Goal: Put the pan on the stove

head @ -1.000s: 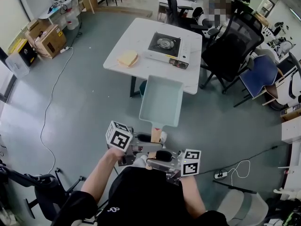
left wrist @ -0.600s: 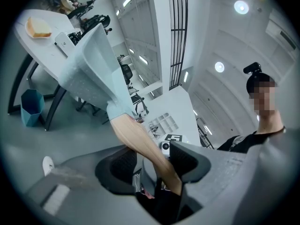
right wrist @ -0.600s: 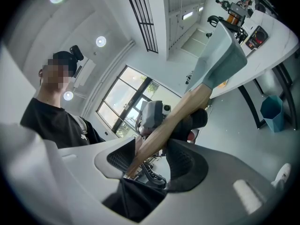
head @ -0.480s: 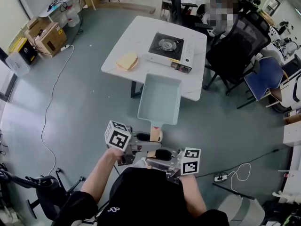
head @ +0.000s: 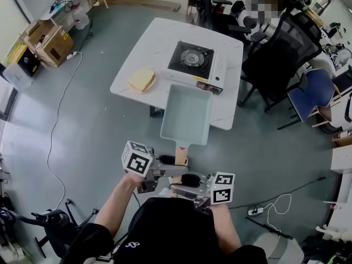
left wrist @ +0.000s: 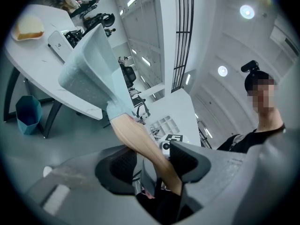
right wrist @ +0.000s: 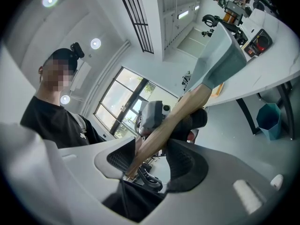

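A grey floor fills most of the head view, with a pale cable trailing across it at the left; on it stands a white worktop, set at an angle to the person; a black mesh office chair stands at the worktop's right side, and cardboard boxes sit well apart from it, near the wall at the upper left; the pan, a pale blue-green rectangular one with upright walls, is up in the air in front of the person and not on the burner, and seen from above its far edge overlaps the near edge of the worktop, just short of the stove; that stove, a portable single-burner unit with a black top and a white body, rests on the right half of the worktop; a teal bin stands on the floor under the worktop; a slice of bread lies on the worktop to the left of the stove, apart from it; the left tool is clenched on the pan's wooden handle, the ribbed pads pressing it from either side; the right tool is clamped on the same handle from the opposite side, closer to the person's body, so that both tools carry the pan by its handle.
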Demonstrator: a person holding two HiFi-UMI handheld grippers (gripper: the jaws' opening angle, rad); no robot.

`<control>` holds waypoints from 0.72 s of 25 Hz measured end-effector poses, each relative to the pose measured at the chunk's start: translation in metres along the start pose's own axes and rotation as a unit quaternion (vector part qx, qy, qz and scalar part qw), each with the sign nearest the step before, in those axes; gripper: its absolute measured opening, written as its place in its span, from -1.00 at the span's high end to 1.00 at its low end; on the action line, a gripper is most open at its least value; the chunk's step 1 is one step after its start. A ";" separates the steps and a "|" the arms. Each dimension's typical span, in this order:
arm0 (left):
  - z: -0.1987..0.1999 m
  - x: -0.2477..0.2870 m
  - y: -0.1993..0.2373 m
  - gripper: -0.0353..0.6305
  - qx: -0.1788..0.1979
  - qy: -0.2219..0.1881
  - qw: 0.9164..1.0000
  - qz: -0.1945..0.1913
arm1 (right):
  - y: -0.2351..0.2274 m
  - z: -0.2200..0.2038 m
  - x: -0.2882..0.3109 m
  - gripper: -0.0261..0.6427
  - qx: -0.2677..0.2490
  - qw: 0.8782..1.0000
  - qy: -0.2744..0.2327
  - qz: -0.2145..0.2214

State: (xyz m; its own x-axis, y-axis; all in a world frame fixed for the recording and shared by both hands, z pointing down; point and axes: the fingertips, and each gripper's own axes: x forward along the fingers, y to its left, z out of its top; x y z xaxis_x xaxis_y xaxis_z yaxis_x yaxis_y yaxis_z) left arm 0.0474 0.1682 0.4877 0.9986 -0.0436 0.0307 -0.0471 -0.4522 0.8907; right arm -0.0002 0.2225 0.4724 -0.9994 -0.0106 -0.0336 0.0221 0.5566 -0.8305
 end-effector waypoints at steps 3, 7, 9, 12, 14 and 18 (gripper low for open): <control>0.019 0.005 0.011 0.24 0.003 0.002 1.000 0.004 | -0.013 0.017 -0.003 0.29 -0.001 1.000 0.004 0.000; 0.043 0.009 0.021 0.24 0.005 0.005 1.000 0.011 | -0.026 0.040 -0.006 0.29 -0.004 1.000 0.005 0.005; 0.056 0.011 0.027 0.24 0.008 0.007 1.000 0.016 | -0.033 0.052 -0.007 0.29 -0.007 1.000 0.007 0.007; 0.071 0.015 0.035 0.24 0.012 0.012 1.000 0.023 | -0.043 0.065 -0.009 0.29 -0.010 1.000 0.013 0.009; 0.079 0.018 0.041 0.24 0.014 0.015 0.999 0.027 | -0.050 0.072 -0.012 0.29 -0.012 1.000 0.018 0.010; 0.096 0.022 0.050 0.24 0.016 0.013 0.999 0.033 | -0.061 0.087 -0.015 0.29 -0.018 0.999 0.027 0.016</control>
State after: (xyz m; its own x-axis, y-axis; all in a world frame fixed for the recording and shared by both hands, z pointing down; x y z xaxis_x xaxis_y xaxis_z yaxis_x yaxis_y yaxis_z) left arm 0.0645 0.0594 0.4894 0.9935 -0.0517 0.1013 -0.1137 -0.4773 0.8713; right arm 0.0162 0.1165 0.4755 -0.9982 0.0526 -0.0295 0.0548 0.5851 -0.8091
